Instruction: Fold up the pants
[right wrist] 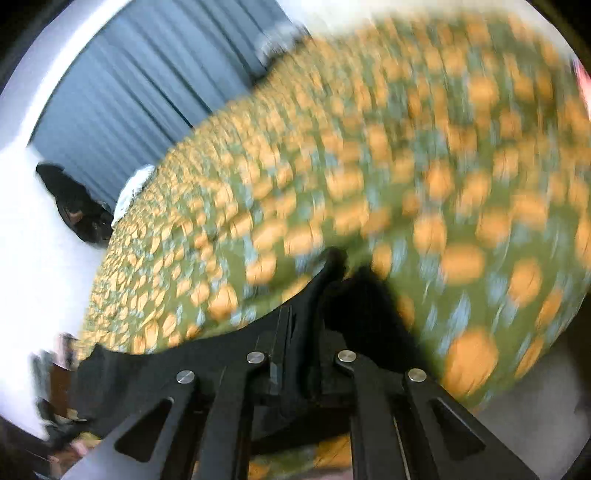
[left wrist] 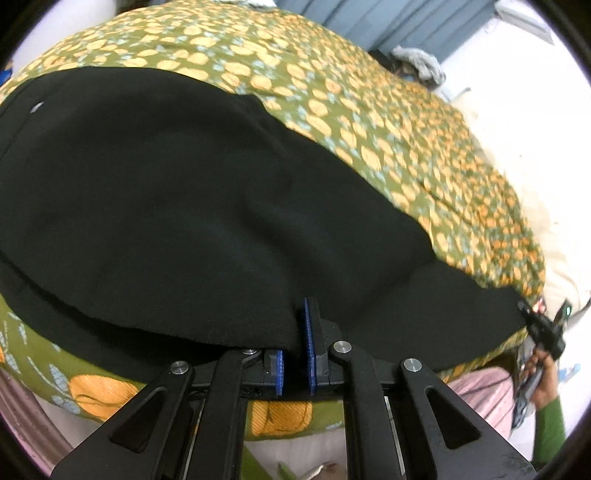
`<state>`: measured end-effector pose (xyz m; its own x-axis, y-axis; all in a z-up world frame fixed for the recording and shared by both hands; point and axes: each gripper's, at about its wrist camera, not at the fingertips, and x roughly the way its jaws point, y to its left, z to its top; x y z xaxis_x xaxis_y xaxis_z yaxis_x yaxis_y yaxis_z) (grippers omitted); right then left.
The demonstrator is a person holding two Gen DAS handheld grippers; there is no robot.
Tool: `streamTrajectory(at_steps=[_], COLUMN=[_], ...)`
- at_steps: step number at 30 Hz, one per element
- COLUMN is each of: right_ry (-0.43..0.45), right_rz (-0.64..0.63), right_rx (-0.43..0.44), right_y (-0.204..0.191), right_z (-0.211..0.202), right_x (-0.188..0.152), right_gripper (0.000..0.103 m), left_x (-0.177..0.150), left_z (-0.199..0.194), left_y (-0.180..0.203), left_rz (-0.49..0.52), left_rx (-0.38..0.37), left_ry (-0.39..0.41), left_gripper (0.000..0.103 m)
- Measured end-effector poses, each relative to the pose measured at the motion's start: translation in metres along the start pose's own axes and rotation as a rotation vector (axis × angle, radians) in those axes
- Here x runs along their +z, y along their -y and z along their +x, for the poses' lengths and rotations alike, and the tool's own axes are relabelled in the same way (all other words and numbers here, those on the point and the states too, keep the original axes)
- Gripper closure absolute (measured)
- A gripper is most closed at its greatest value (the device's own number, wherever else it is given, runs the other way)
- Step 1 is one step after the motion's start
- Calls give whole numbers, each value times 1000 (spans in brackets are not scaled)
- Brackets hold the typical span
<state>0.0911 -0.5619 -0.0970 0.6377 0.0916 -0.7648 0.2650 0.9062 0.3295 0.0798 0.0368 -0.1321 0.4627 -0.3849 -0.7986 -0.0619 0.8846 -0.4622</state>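
Black pants (left wrist: 184, 206) lie spread over a bed with a green cover printed with orange fruit (left wrist: 369, 110). My left gripper (left wrist: 295, 332) is shut on the near hem of the pants, and the cloth drapes over its left blue pad (left wrist: 279, 369). At the far right edge of the left wrist view, my right gripper (left wrist: 543, 325) pinches the pants' end, held by a hand (left wrist: 543, 384) in a green sleeve. The right wrist view is blurred; there my right gripper (right wrist: 340, 269) is shut on a fold of the black pants (right wrist: 362, 310) above the patterned cover (right wrist: 369, 166).
Blue-grey curtains (left wrist: 406, 26) (right wrist: 129, 92) hang beyond the bed. A pale bundle of cloth (left wrist: 421, 62) lies at the bed's far edge. A dark heap (right wrist: 77, 206) sits by the curtain. Pink fabric (left wrist: 480, 398) shows below the bed's near edge.
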Motion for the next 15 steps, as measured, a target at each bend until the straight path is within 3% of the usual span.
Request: streamTrajectory(at_steps=[1,3,9,15], right_ry=[-68,-154,-149,-174], right_rz=[-27,-28,32,-88], right_rx=[-64,-101,-126,-237], right_y=[4,12,21,3], right_z=[15,37,39,45], right_x=[-2,-11,-22,-22], right_gripper=[94,94,93,93], left_x=[-1,-4,-5,-7], left_z=[3,9,7,-2], left_y=[1,1,0,5], left_rz=[0,6,10,57], left_rx=[-4,2,2,20], left_ry=[-15,-38,-40,-34], left_gripper=[95,95,95,98])
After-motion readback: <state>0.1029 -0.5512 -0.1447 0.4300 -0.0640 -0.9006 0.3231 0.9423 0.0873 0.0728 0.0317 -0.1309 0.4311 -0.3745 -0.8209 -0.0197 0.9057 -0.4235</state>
